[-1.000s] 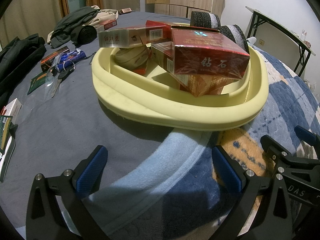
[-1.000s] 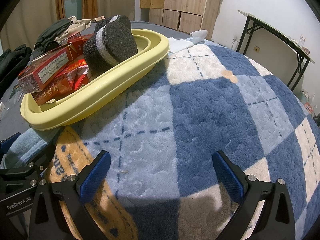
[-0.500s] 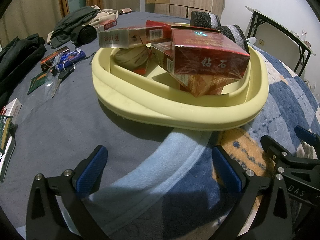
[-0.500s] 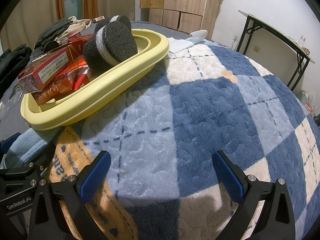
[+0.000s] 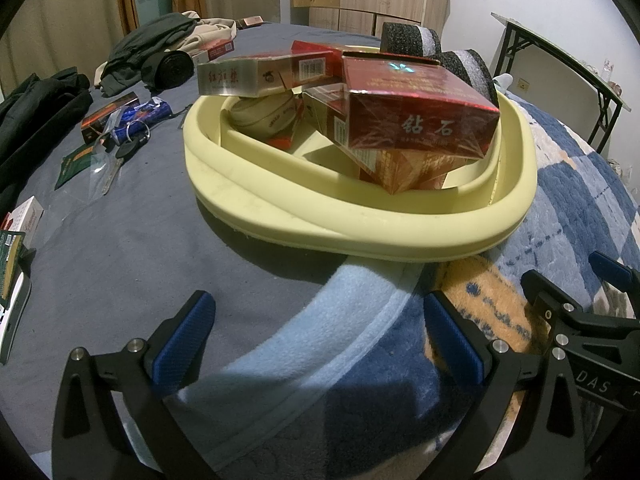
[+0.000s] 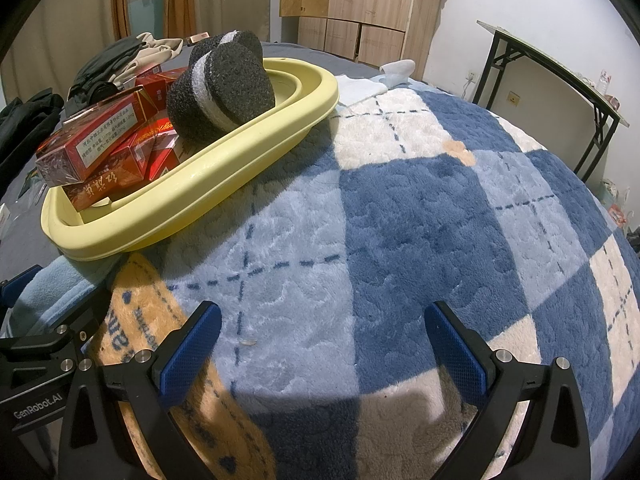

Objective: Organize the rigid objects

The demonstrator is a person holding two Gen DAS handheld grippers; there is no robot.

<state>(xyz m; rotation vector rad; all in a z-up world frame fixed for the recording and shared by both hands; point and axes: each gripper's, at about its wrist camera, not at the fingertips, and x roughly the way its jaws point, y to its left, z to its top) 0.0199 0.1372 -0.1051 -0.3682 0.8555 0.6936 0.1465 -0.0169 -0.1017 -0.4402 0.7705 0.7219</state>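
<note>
A pale yellow basin (image 5: pixel 360 232) lies on the bed, also in the right wrist view (image 6: pixel 200 184). It holds several red cigarette cartons (image 5: pixel 416 116) (image 6: pixel 104 140), a cream round item (image 5: pixel 264 116) and two black foam blocks with white bands (image 5: pixel 468 68) (image 6: pixel 220 88). My left gripper (image 5: pixel 316 332) is open and empty, in front of the basin's near rim. My right gripper (image 6: pixel 320 340) is open and empty over the checked blanket, to the right of the basin.
Loose items lie on the grey sheet left of the basin: a small red box (image 5: pixel 108 116), a blue packet with keys (image 5: pixel 136 120), a green packet (image 5: pixel 76 164), boxes (image 5: pixel 24 220). Dark clothes (image 5: pixel 156 52) lie behind. A blue checked blanket (image 6: pixel 440 208) covers the right. A folding table (image 6: pixel 560 76) stands right.
</note>
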